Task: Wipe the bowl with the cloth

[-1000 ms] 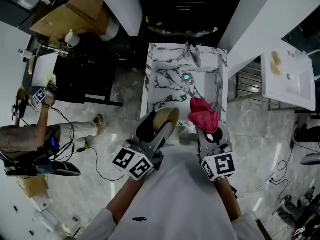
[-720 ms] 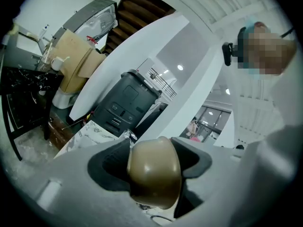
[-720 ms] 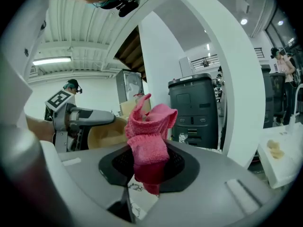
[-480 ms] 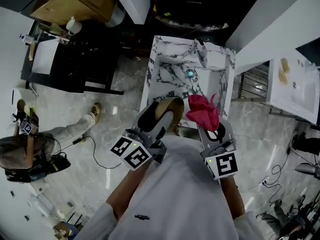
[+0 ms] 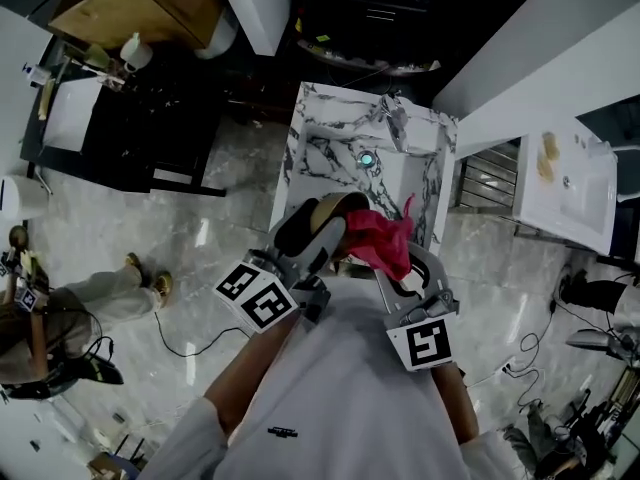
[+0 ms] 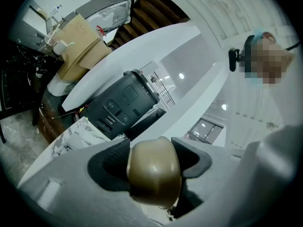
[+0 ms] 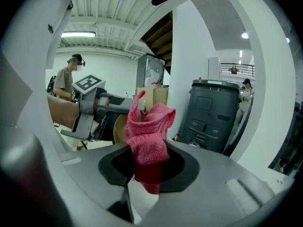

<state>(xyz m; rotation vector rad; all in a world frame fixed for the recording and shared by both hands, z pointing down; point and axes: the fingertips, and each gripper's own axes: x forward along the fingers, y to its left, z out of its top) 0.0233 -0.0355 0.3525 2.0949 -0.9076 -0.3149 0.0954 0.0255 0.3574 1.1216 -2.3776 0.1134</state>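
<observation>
closest in, the left tool (image 6: 154,161) is pinching the brown bowl (image 6: 154,176) by its wall and holding it tilted in the air. the right tool (image 7: 149,163) is clamped on the pink cloth (image 7: 150,131), whose bunched top sits just beside the bowl's mouth. that hold looks narrow, so a hard sideways wipe could lever the bowl loose. little cloth stands past the jaws, so bare plastic might scrape instead. farther off, the marble surface (image 5: 318,150) starts about under the bowl; a drop could miss it and hit the floor.
</observation>
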